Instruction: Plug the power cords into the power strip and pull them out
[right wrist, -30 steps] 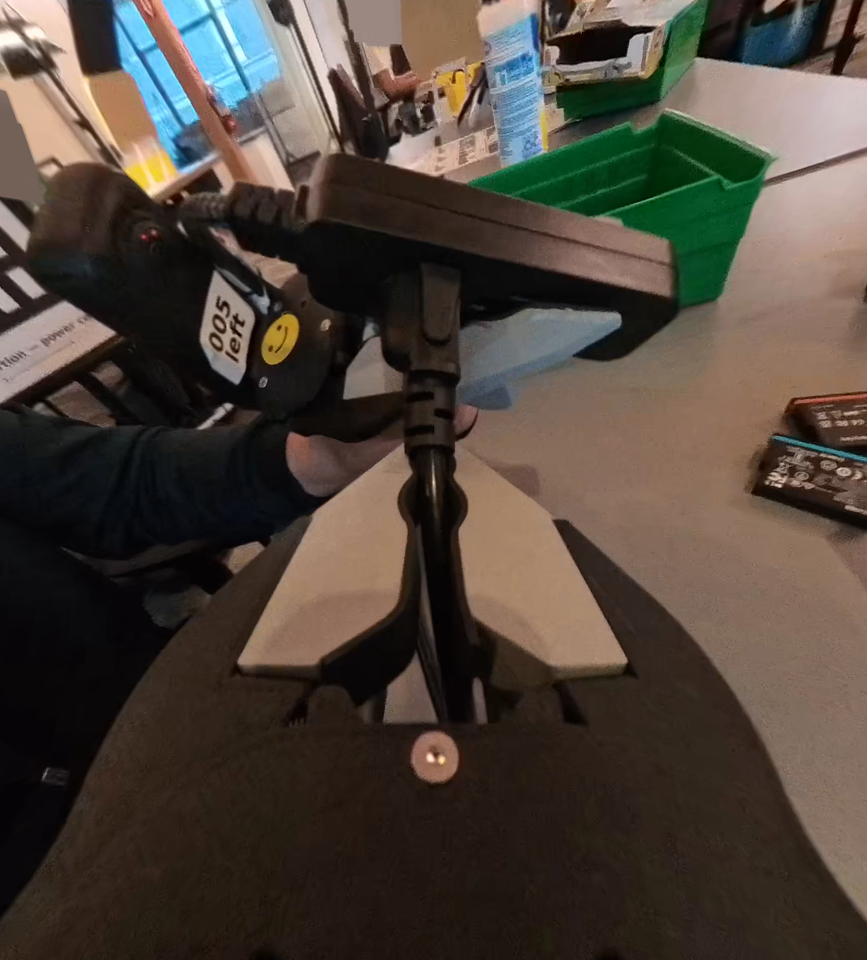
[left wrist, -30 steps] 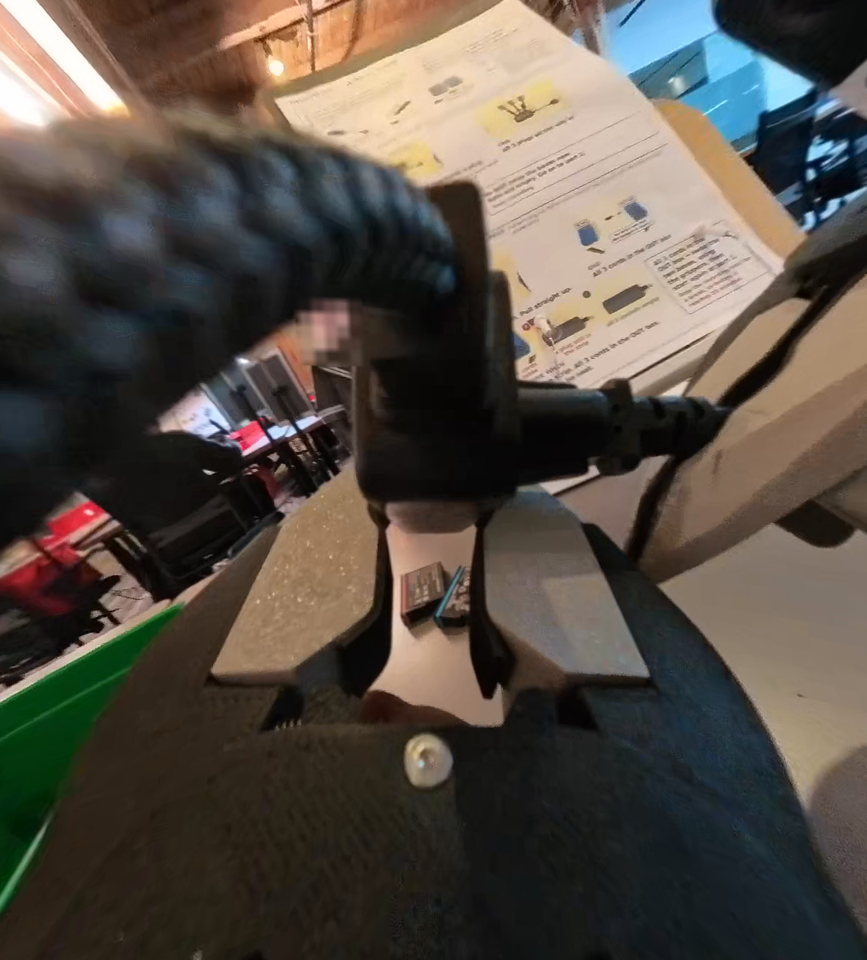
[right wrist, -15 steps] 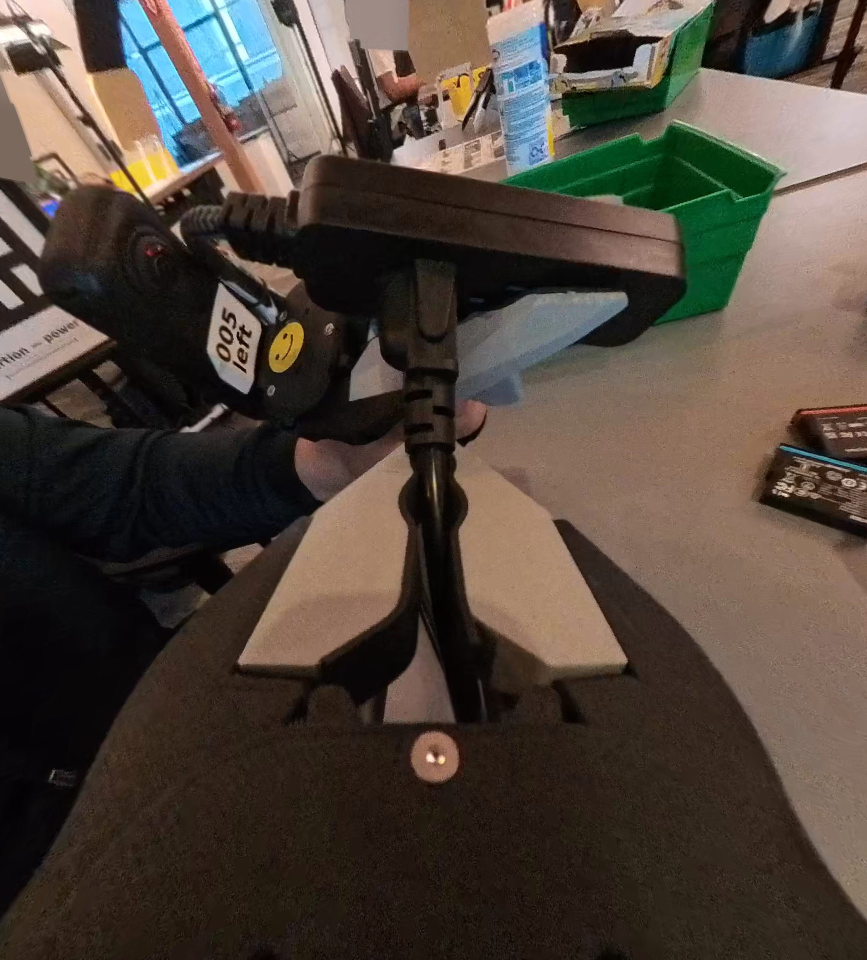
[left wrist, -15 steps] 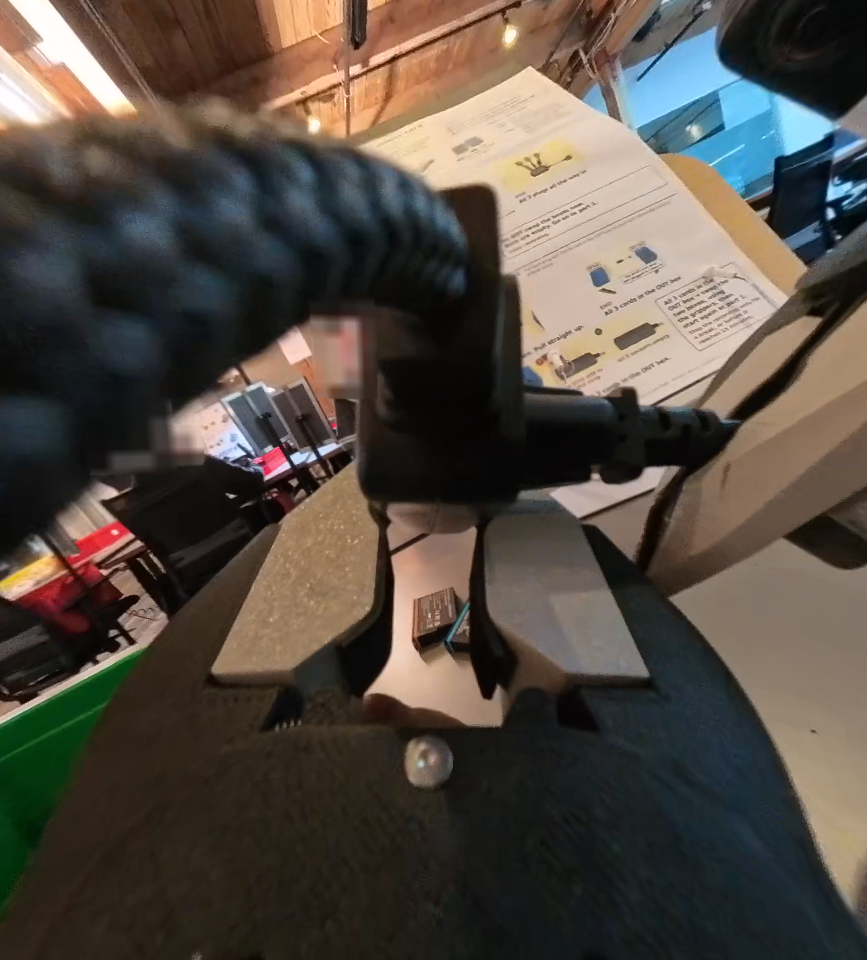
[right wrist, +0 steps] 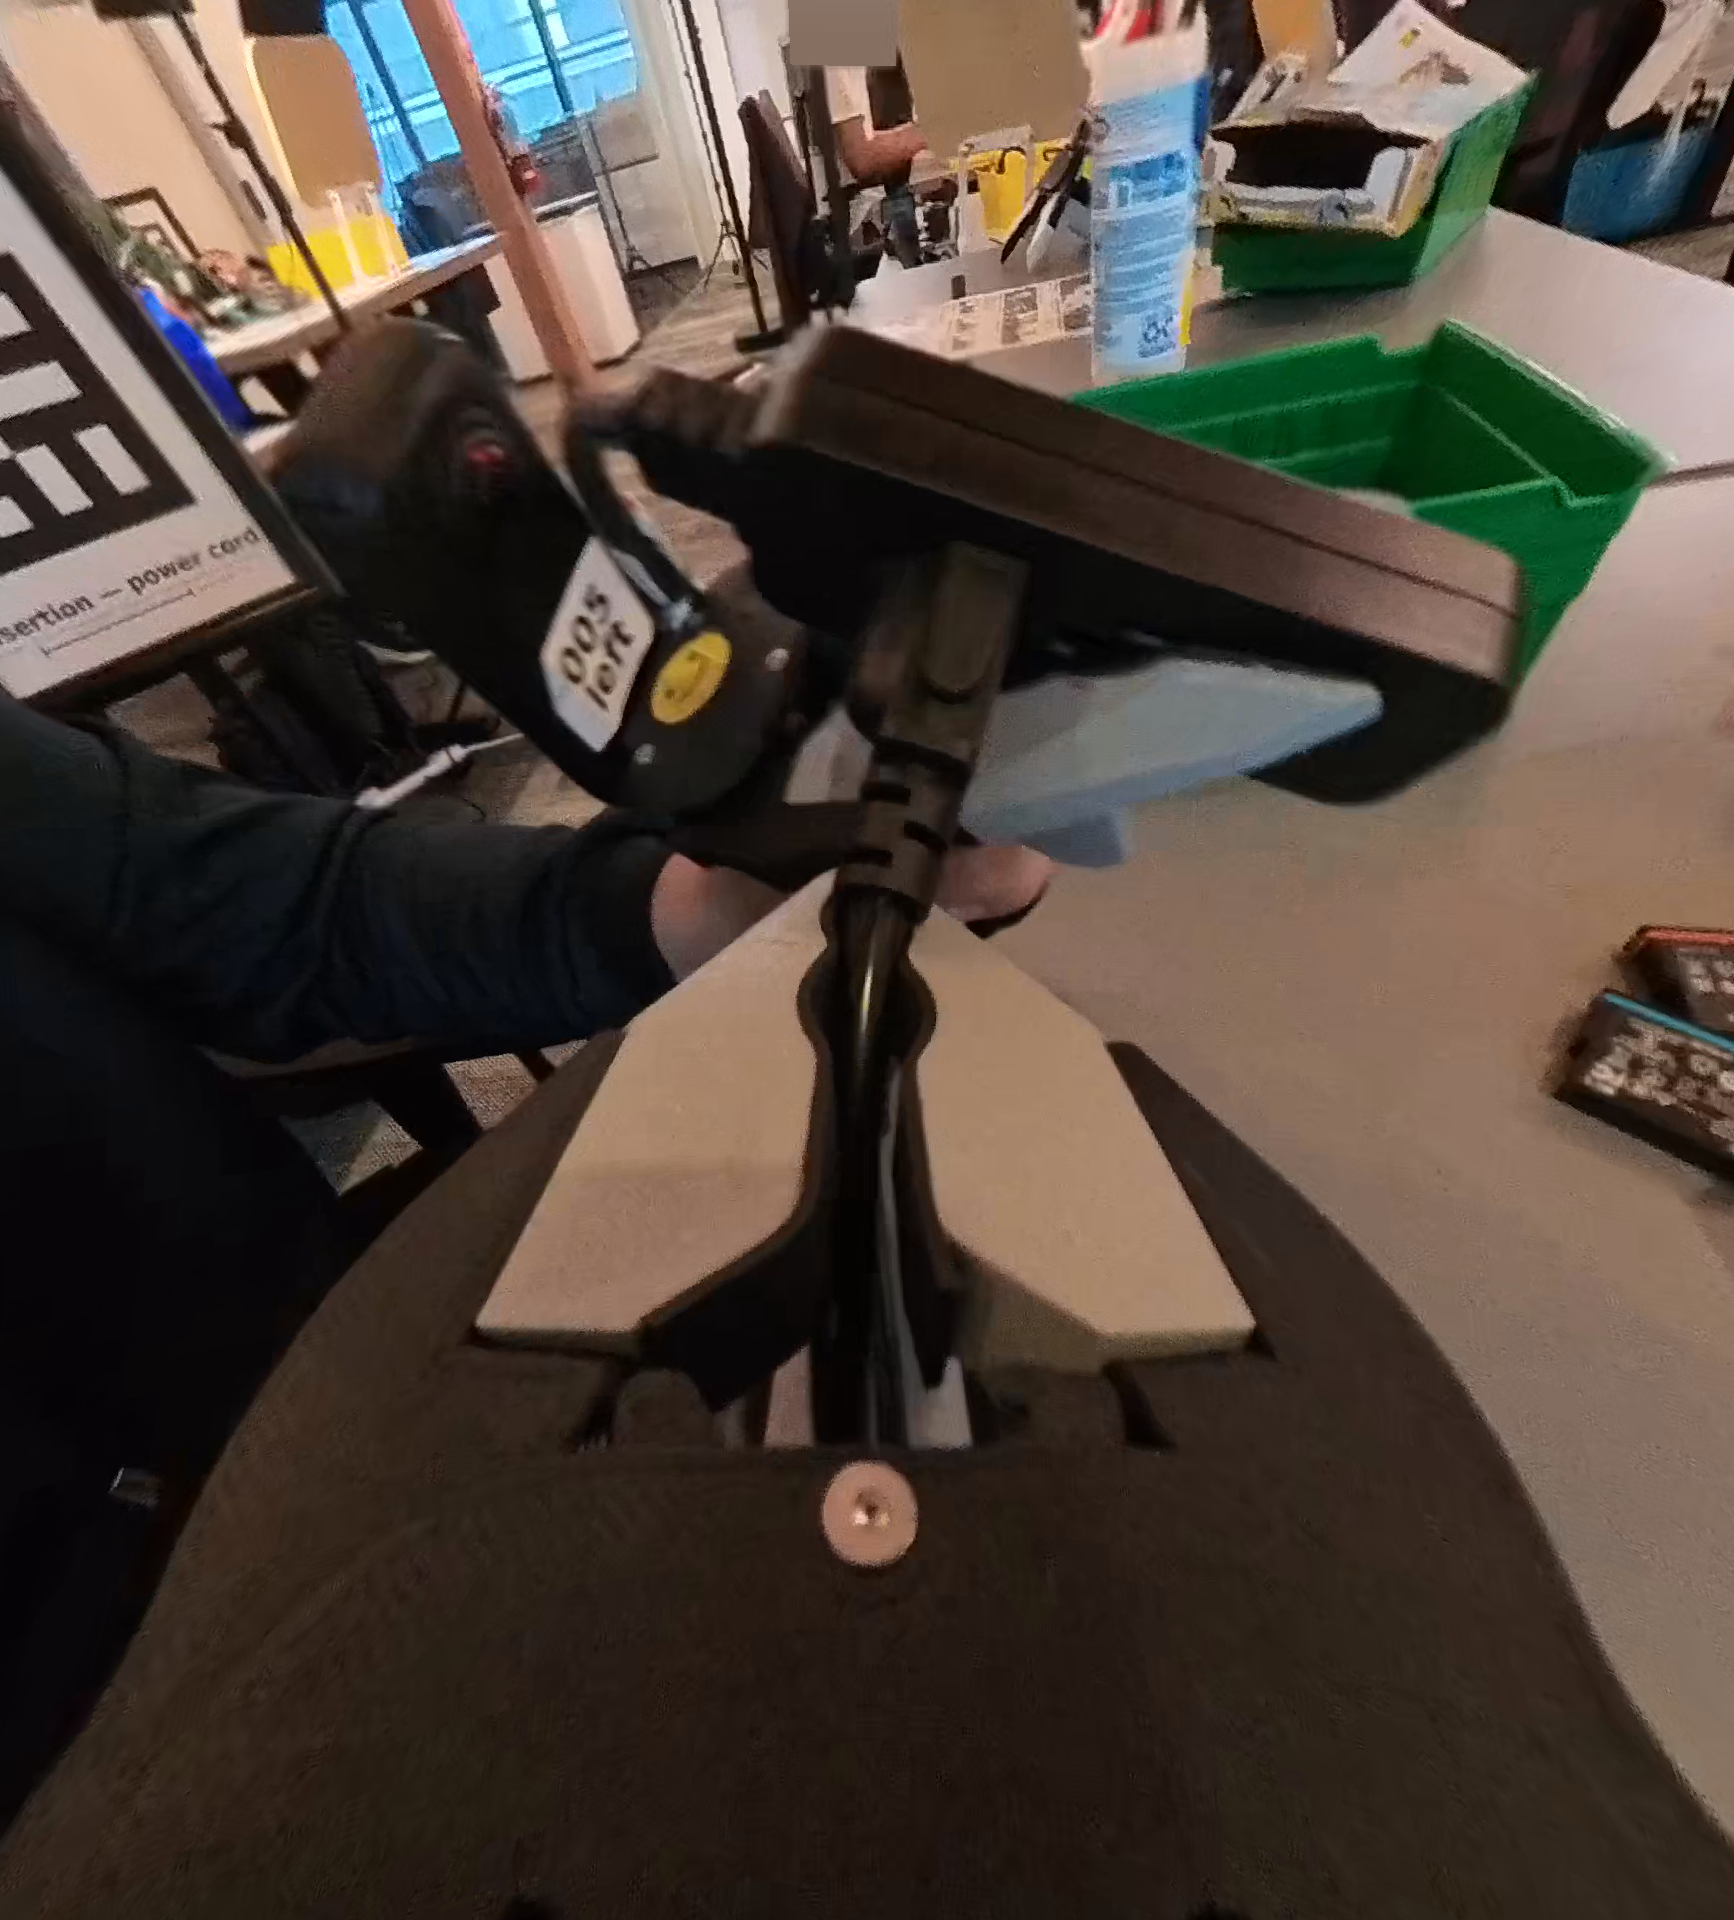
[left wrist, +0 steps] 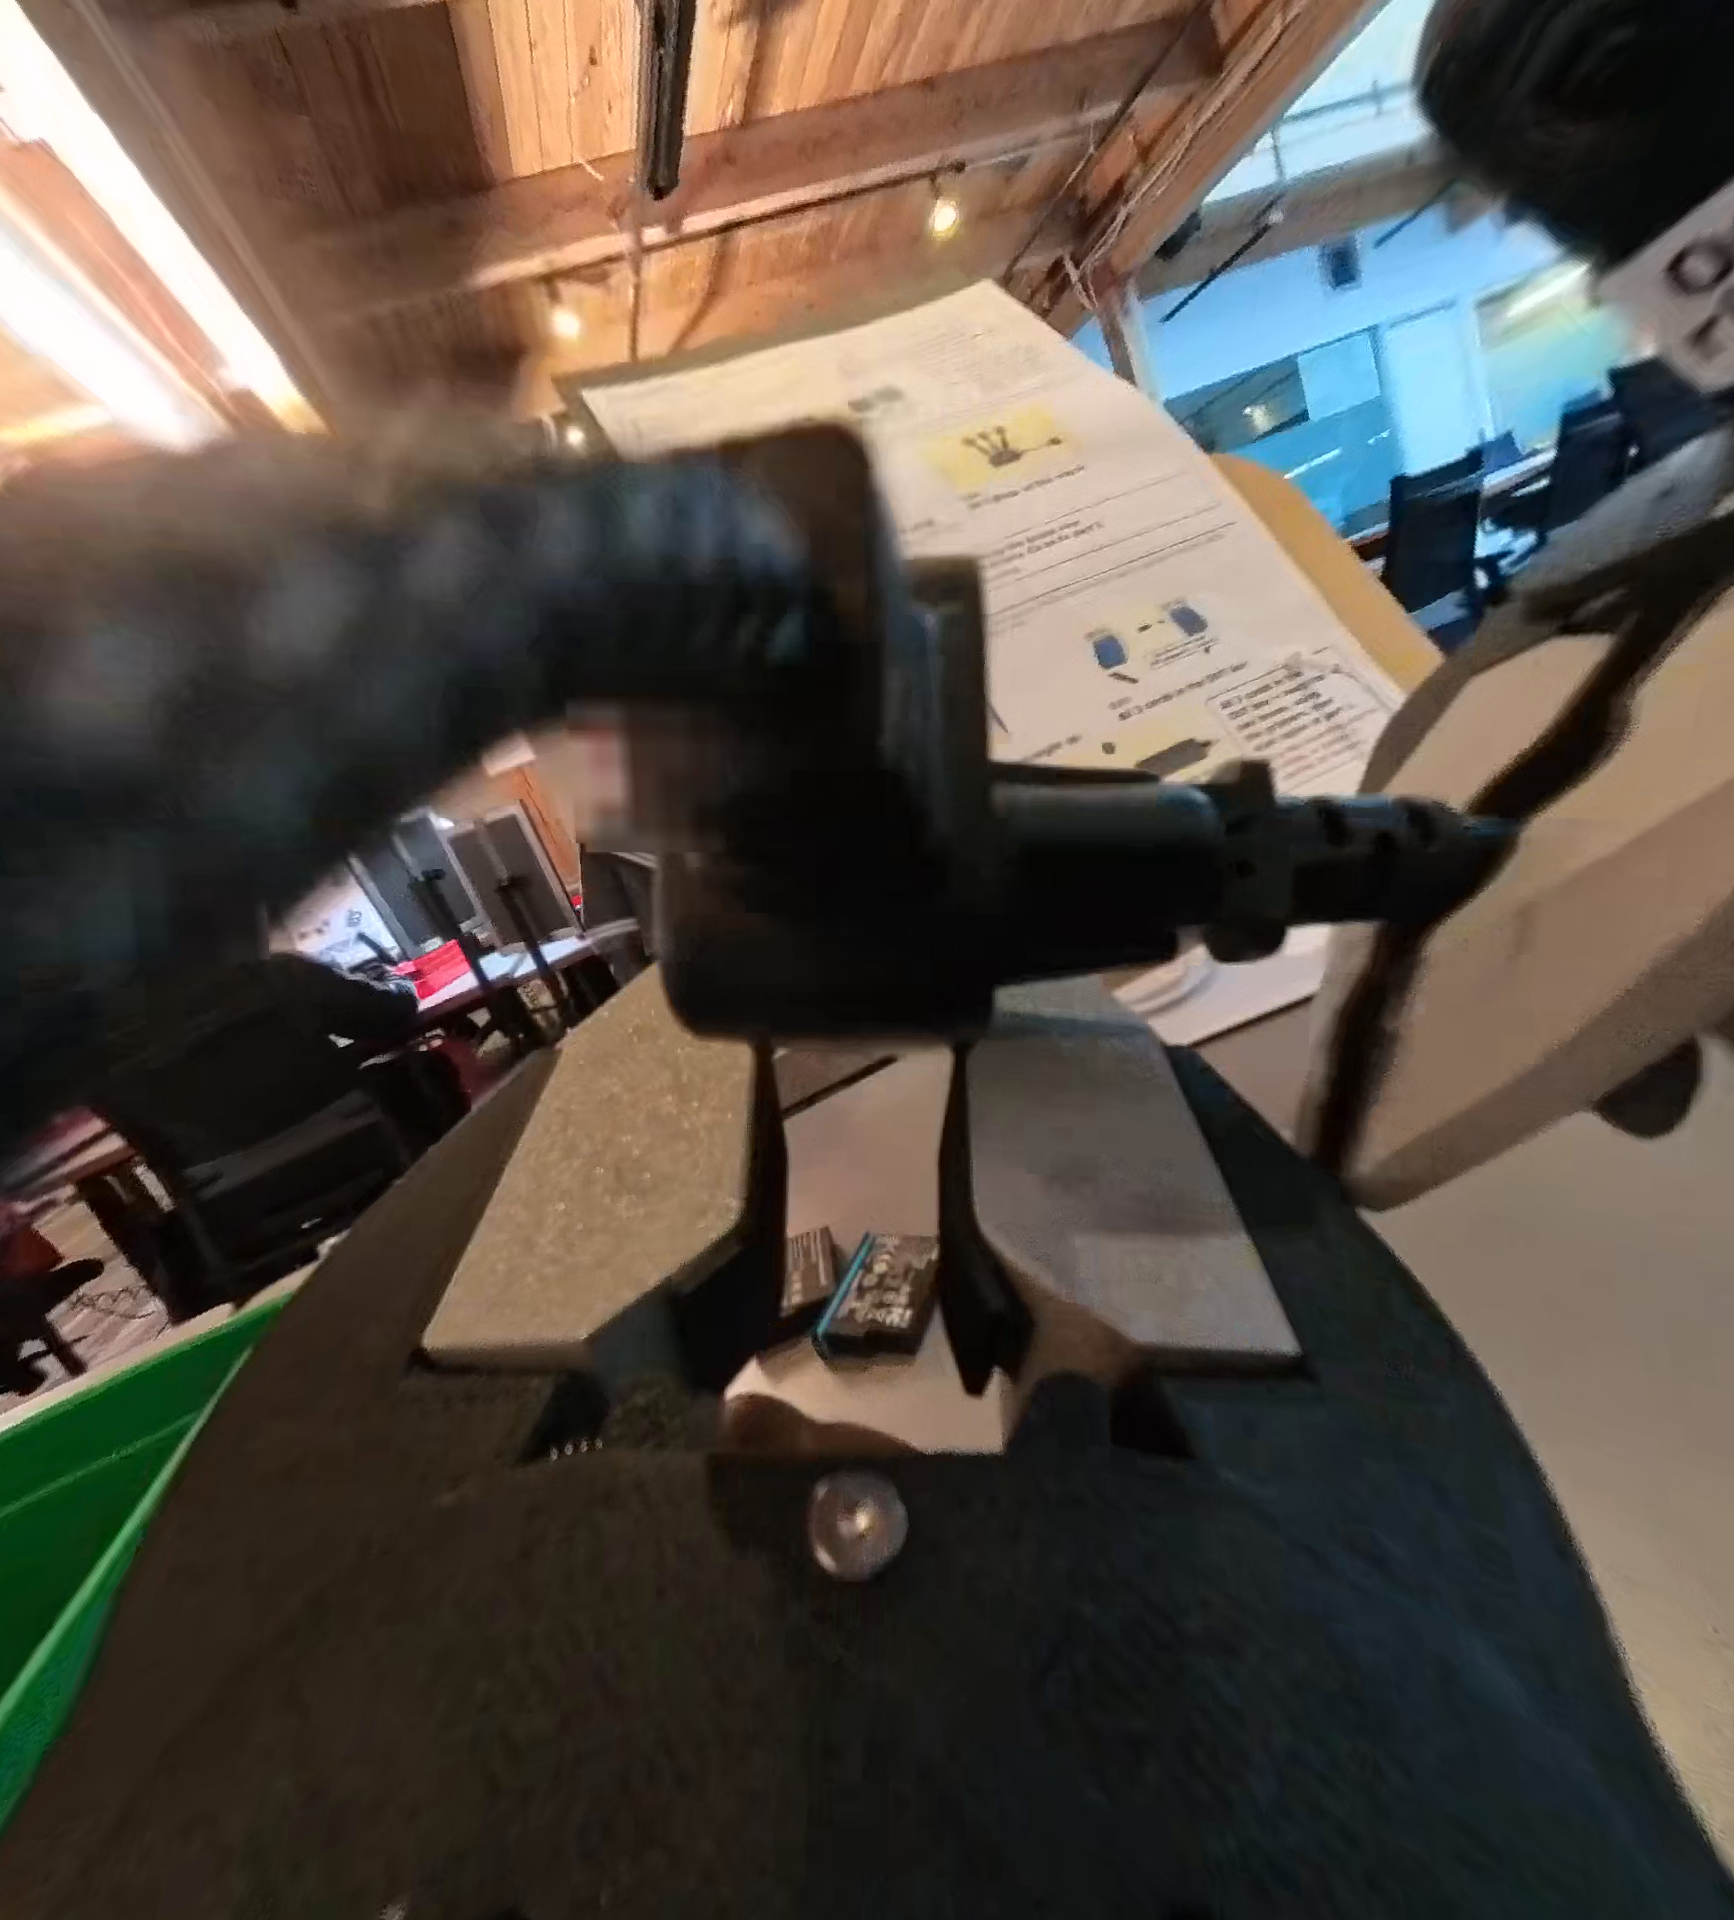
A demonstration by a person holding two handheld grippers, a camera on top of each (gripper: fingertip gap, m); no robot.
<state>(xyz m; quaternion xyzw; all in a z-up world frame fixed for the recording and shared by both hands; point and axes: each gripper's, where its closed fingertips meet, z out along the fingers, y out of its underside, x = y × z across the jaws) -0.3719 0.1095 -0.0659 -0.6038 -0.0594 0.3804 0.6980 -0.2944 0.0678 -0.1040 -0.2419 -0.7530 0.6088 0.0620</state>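
Note:
My left gripper [left wrist: 858,1049] is shut on the black power strip [left wrist: 821,810] and holds it in the air above the table. The strip's thick braided cable [left wrist: 271,675] runs off to the left, blurred. My right gripper [right wrist: 868,935] is shut on a black power cord [right wrist: 868,997] just behind its plug [right wrist: 936,644]. The plug sits against the underside of the strip [right wrist: 1102,540]. In the left wrist view the plug [left wrist: 1102,862] sticks out to the right into the right gripper's beige fingers [left wrist: 1569,883]. The left gripper's blue-grey finger [right wrist: 1154,738] shows under the strip.
A green bin [right wrist: 1414,447] stands on the grey table [right wrist: 1362,935] behind the strip and shows at lower left [left wrist: 32,1507]. Two black battery packs [right wrist: 1694,1081] lie at right. A spray bottle [right wrist: 1143,229] and a printed instruction sheet [left wrist: 1102,582] stand farther back. The grippers' ends are close to 9 cm from one another.
The strip and both grippers have tilted and risen a little. The strip's far end now points more down to the right. The plug stays against the strip, and both grips are unchanged.

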